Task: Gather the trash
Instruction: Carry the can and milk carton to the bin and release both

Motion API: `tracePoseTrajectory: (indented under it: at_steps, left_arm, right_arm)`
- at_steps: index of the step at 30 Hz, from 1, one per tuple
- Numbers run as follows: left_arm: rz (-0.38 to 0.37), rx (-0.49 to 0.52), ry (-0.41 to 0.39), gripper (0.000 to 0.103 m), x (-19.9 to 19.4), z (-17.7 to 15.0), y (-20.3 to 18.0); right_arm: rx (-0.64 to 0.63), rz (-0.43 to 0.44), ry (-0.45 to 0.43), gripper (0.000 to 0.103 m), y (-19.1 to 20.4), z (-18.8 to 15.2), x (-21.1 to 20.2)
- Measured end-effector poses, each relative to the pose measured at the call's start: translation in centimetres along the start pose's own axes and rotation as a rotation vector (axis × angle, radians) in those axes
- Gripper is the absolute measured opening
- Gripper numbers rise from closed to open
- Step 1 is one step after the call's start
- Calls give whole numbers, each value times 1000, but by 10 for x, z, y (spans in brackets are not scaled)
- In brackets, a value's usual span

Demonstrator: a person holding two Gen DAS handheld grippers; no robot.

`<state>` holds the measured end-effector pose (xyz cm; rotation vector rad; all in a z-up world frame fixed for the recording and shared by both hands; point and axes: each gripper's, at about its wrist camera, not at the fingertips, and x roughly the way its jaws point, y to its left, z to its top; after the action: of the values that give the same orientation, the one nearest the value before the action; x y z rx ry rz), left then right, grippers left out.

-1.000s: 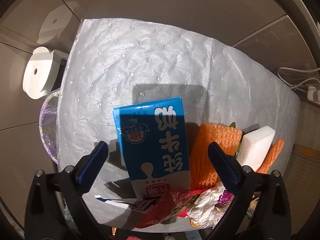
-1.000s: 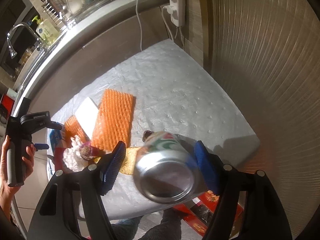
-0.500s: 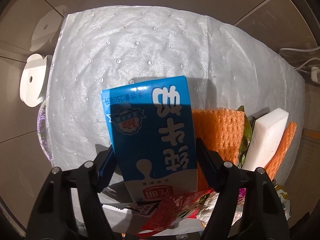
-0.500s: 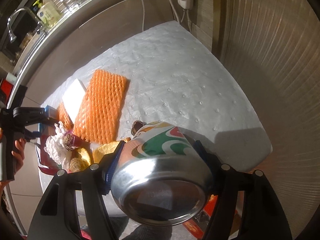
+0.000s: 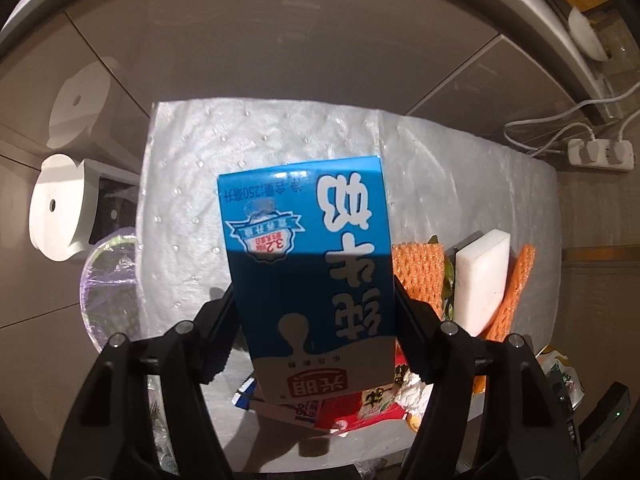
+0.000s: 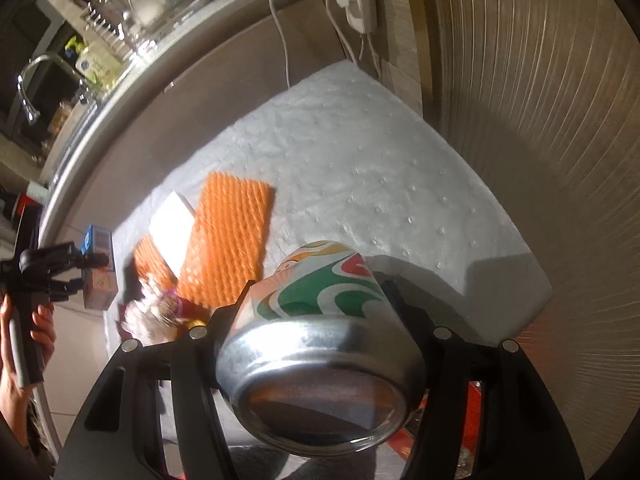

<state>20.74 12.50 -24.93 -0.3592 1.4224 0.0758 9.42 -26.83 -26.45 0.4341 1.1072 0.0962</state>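
A blue milk carton hangs above the white padded mat, with my left gripper shut on its lower sides. In the right wrist view the same carton shows at far left in the left gripper, which a hand holds. My right gripper is shut on a green, red and white drink can, whose silver base faces the camera. On the mat lie an orange foam net, a white foam block and crumpled wrappers.
A white round device and a clear plastic-lined bin sit left of the mat. A power strip with cables lies on the floor to the right. A ribbed wall borders the mat, and a counter with a faucet stands beyond.
The left jaws went from wide open around the carton to pressing its sides, and lifted it off the mat. The right jaws tightened on the can, which has come closer to the camera.
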Motion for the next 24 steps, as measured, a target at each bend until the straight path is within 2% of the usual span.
tracePoseTrajectory:
  at_steps: [3,7,11,15,19,24]
  left_arm:
    - [-34,0,-54,66,-33,-3,19]
    - [-21,2,-122,66,-75,-19,67]
    - [4,-13,-157,66,-108,-39,128]
    - [55,-12,-184,66,-133,-56,191]
    - [118,23,-211,66,-148,-70,240]
    - [128,51,-190,67,-144,-77,281]
  right_arm:
    - [-23,56,-19,62,26,7,-15]
    - [-114,172,-12,62,93,4,-23]
    - [-217,318,66,62,184,-21,-1]
    - [-311,412,193,62,278,-62,45]
    - [-415,425,333,62,361,-112,104]
    - [-566,319,433,62,427,-176,175]
